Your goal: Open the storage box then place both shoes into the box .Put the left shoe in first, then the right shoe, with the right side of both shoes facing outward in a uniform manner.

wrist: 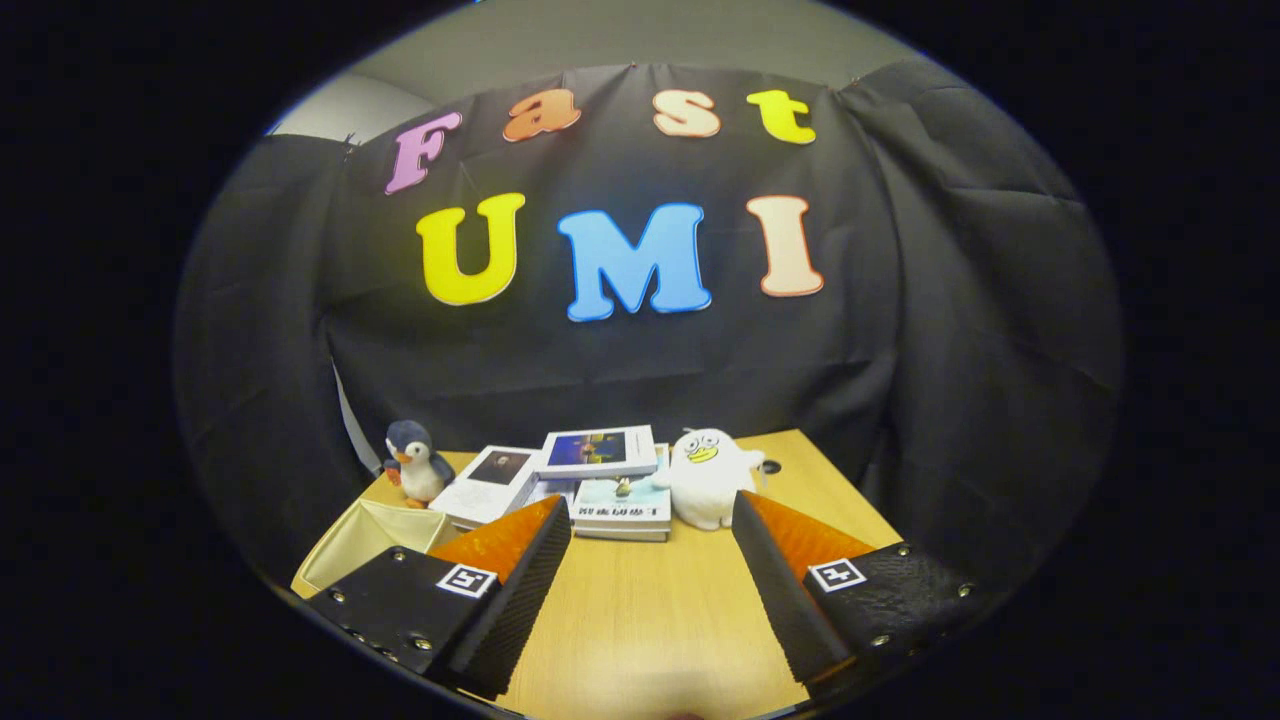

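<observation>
Wooden table (640,620) under black cloth: cream storage box (345,550) at far left beside the left finger, top open, inside hidden; then penguin toy (415,462), stacked books (580,480), white duck plush (705,478). Gripper (650,515) spread wide, holding nothing. No telling early from late; best kept high, steady, box interior checked.

Gripper camera rides low over the table (640,610), apparently level, facing the booth wall (640,370) beyond.

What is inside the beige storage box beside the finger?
The storage box is open; only bare beige inner walls show. Its floor and near part are covered by the open gripper finger, so shoes can't be ruled out.
</observation>
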`<state>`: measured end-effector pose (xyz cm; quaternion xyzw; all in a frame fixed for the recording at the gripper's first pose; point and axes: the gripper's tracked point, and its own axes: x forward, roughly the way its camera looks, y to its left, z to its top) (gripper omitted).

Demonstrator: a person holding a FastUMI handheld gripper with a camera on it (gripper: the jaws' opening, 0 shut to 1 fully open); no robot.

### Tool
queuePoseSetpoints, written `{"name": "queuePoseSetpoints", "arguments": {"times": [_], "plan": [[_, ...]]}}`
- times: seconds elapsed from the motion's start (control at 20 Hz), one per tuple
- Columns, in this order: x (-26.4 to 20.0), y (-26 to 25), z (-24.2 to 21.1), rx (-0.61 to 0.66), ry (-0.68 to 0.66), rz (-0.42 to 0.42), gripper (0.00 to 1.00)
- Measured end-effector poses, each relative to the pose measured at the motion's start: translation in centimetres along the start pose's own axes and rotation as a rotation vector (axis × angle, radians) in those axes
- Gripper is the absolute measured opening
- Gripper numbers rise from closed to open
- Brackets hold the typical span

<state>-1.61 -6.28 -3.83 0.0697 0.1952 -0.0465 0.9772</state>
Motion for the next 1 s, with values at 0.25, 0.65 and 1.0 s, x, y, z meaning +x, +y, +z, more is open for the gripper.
{"name": "queuePoseSetpoints", "arguments": {"times": [0.25, 0.65, 1.0], "plan": [[-1.7, -2.4, 2.0, -0.005, -0.135, -0.027, 0.98], [-2.5, -3.6, 2.9, -0.028, -0.186, -0.036, 0.98], [-2.5, -3.7, 4.0, -0.035, -0.232, -0.039, 0.98]]}}
